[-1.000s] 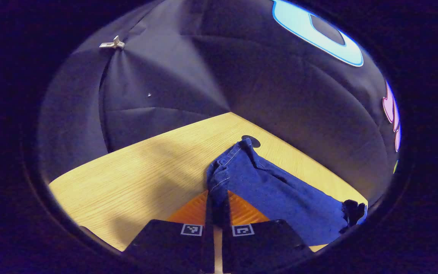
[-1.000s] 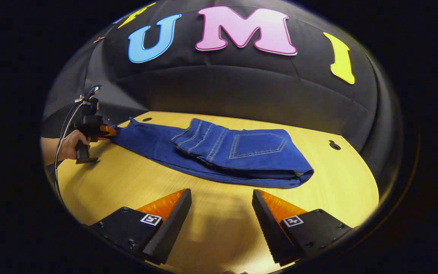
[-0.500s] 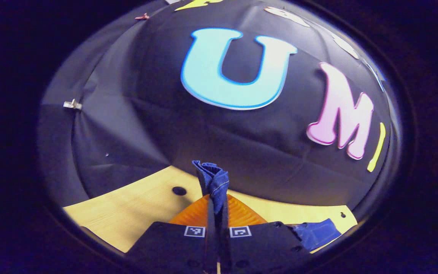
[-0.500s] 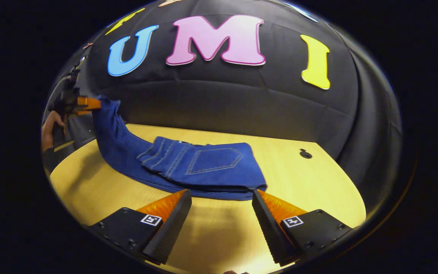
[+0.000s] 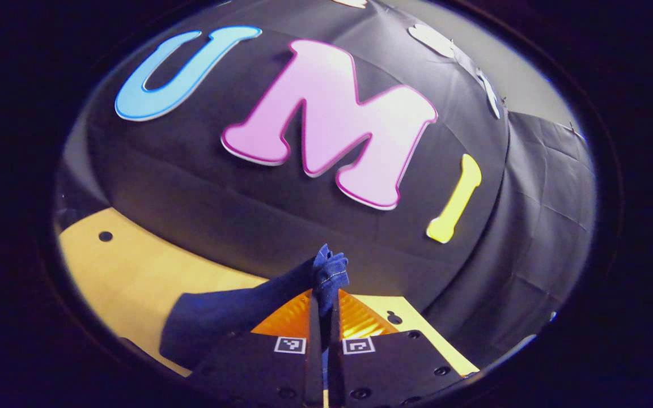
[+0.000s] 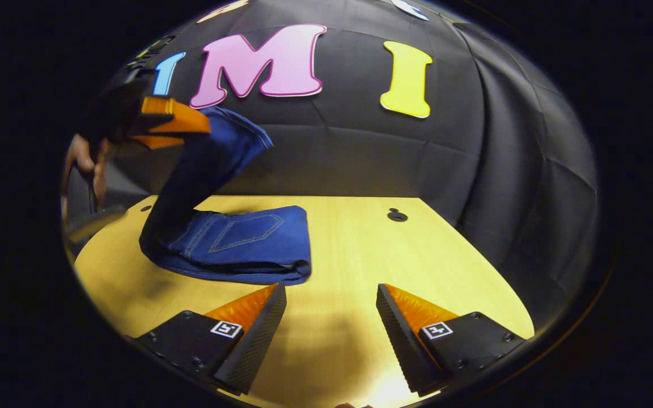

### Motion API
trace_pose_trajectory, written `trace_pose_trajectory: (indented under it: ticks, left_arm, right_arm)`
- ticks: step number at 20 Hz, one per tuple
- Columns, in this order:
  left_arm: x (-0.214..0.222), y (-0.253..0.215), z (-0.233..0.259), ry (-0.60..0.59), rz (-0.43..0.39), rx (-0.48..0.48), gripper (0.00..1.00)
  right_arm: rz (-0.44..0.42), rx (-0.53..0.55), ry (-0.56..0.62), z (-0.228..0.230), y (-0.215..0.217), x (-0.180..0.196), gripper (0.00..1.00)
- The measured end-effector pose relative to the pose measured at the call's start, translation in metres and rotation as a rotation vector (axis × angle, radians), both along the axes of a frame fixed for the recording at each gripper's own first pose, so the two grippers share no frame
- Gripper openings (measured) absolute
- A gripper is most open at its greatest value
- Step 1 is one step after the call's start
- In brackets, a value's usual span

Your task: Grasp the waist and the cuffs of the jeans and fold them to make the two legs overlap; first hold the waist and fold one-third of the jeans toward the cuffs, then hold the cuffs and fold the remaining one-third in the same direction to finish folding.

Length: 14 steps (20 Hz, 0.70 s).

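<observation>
Left gripper view: the left gripper (image 5: 324, 317) is seen at 6 o'clock with its jaws closed on the cuffs (image 5: 329, 275) of the jeans (image 5: 219, 317), a small bunch of denim standing up above the fingertips. From there the leg fabric is seen falling away toward 8 o'clock, down to the wooden table (image 5: 128, 277). How many layers are pinched cannot be made out, and the lower part of the fabric is cut off behind the gripper's body. The folded part of the garment is hidden from this angle. The gripper is held well above the table, pointed toward the booth wall.

Right gripper view: the right gripper (image 6: 331, 317) is seen at 6 o'clock, jaws spread wide with nothing between them, held low over the bare table (image 6: 417, 255). The jeans (image 6: 236, 243) lie toward 9 o'clock on the table, waist portion folded over with a back pocket facing up; the near fold edge is just beyond the left fingertip (image 6: 272, 297), and whether they touch cannot be told. One leg is lifted steeply toward 10 o'clock, where its end is clamped in the left gripper (image 6: 190, 122). The hand (image 6: 85, 164) holding that gripper is partly cut off at the edge and blurred.
</observation>
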<state>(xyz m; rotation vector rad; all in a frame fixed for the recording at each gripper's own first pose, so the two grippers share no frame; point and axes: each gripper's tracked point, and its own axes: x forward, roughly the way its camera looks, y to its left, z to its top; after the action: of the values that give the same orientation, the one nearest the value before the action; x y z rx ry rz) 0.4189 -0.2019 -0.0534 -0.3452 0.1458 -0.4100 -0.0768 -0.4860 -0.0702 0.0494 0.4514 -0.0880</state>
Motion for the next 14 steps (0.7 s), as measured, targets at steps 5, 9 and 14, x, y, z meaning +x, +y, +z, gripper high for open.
trace_pose_trajectory:
  ticks: [5,9,14]
  left_arm:
    - [-0.017,-0.041,-0.055,0.093,-0.059,0.021,0.58]
    - [-0.089,0.016,0.004,-0.071,0.029,0.063,0.97]
    - [-0.229,0.124,0.086,-0.234,0.201,0.219,0.96]
  right_arm:
    - [-0.011,0.001,-0.053,0.026,-0.01,-0.02,0.98]
    - [0.024,0.017,-0.113,0.076,0.005,-0.052,0.98]
    - [0.136,0.023,-0.231,0.181,0.044,-0.103,0.98]
